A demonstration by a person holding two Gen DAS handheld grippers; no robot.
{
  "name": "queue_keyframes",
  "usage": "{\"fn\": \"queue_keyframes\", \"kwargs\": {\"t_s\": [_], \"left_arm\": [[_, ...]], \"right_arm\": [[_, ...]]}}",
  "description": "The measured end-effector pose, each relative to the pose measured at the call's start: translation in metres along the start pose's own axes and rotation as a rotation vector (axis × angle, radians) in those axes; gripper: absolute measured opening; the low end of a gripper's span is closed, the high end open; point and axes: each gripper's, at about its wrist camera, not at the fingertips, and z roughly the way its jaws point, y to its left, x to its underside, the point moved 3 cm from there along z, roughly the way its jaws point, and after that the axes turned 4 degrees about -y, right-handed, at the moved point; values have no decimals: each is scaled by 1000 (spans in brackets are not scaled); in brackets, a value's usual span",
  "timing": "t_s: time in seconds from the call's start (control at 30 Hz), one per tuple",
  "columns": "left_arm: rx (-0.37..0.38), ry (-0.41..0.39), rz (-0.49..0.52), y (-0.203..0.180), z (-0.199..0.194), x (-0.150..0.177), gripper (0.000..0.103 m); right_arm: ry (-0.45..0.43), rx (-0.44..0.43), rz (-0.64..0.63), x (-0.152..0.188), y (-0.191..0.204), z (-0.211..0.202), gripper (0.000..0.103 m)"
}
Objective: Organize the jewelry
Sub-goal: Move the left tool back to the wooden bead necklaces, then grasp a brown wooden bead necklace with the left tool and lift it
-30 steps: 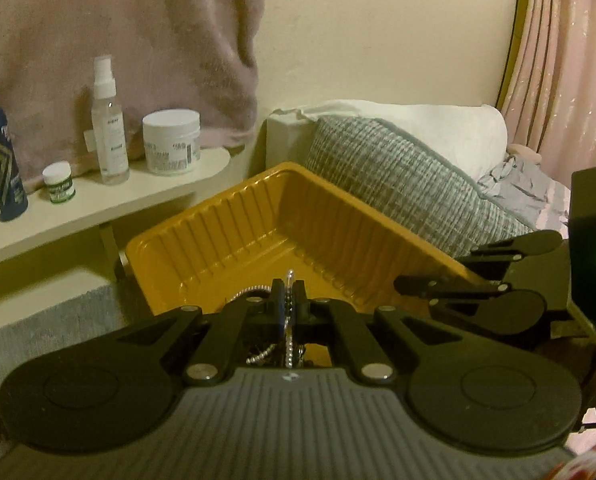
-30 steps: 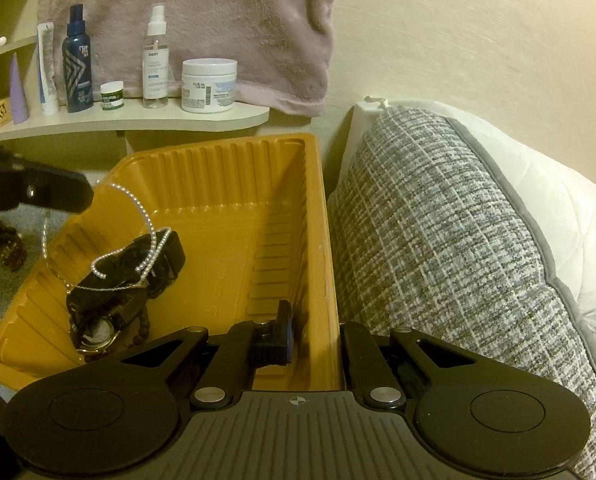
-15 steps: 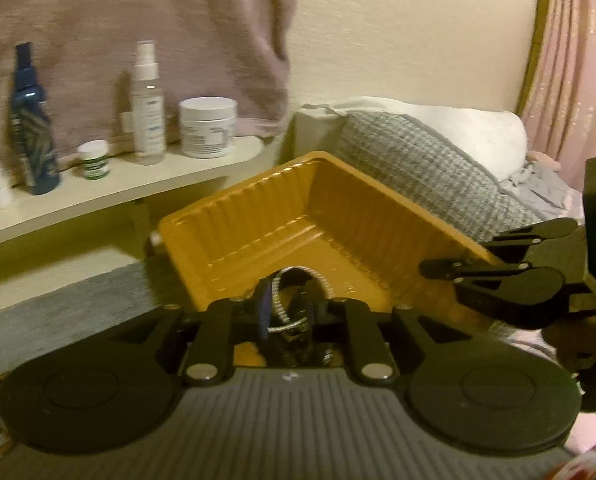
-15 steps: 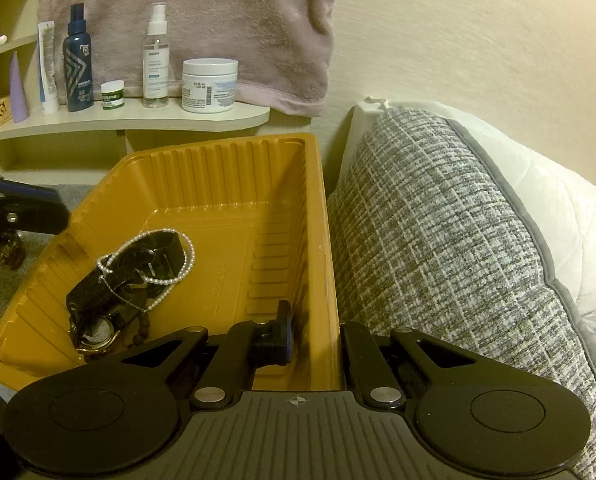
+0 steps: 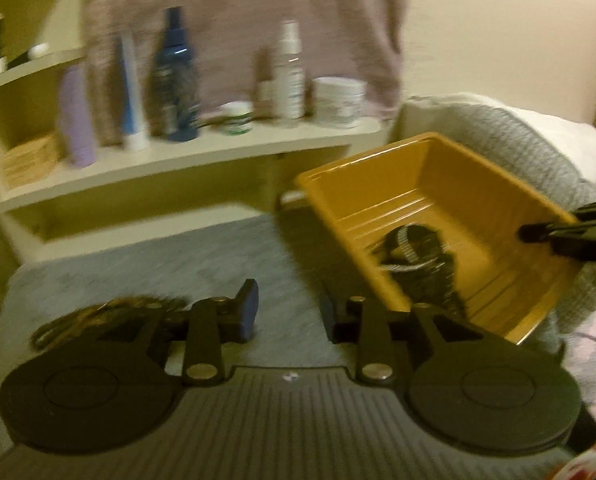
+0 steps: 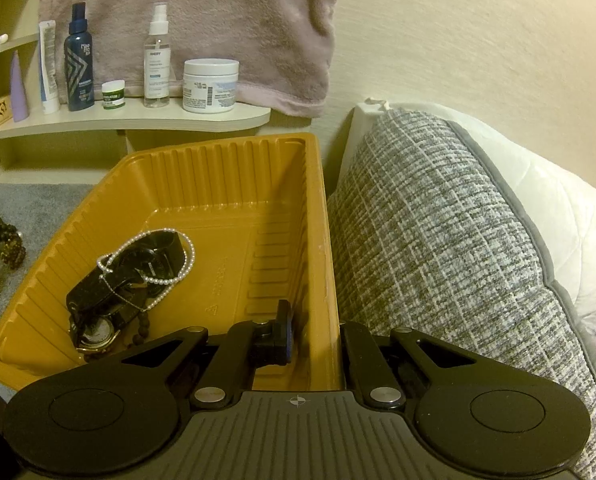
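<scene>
A yellow ribbed tray [image 6: 233,176] stands on a grey mat beside a pillow. In it lie a pearl necklace [image 6: 185,256], a black watch strap [image 6: 109,280] and a watch face [image 6: 97,330]. My right gripper [image 6: 313,333] is shut on the tray's right wall, which runs between its fingers. The left wrist view is blurred. It shows my left gripper [image 5: 291,312] over the grey mat [image 5: 217,264], left of the tray [image 5: 378,168], its jaws opening with nothing between them. A dark beaded bracelet [image 5: 97,316] lies just past its left finger. The right gripper [image 5: 538,234] shows at the tray's far side.
A cream shelf [image 6: 137,120] behind the tray carries bottles, a tube and a white jar [image 6: 210,85]. A pinkish towel [image 6: 217,12] hangs over it. A grey woven pillow [image 6: 438,240] presses against the tray's right side. More dark beads [image 6: 5,240] lie on the mat, left.
My left gripper let go of the pearl necklace, which now lies on the watch in the tray. It opened and swung left over the mat. The right gripper kept still.
</scene>
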Motion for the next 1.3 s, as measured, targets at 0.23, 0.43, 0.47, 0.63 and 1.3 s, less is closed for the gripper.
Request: {"fn": "queue_keyframes", "kwargs": {"t_s": [0.23, 0.43, 0.47, 0.63, 1.3], "left_arm": [[-134, 32, -40, 35, -9, 31, 35], [-208, 40, -34, 54, -11, 43, 35], [-215, 43, -28, 55, -10, 44, 35], [-228, 41, 49, 60, 0, 43, 35], [-215, 115, 370, 67, 36, 44, 22]], "right_arm": [[1, 1, -3, 0, 0, 0, 7], [1, 1, -5, 0, 0, 0, 7], [1, 1, -5, 0, 0, -1, 7], [2, 2, -10, -1, 0, 0, 7], [7, 2, -18, -2, 0, 1, 7]]}}
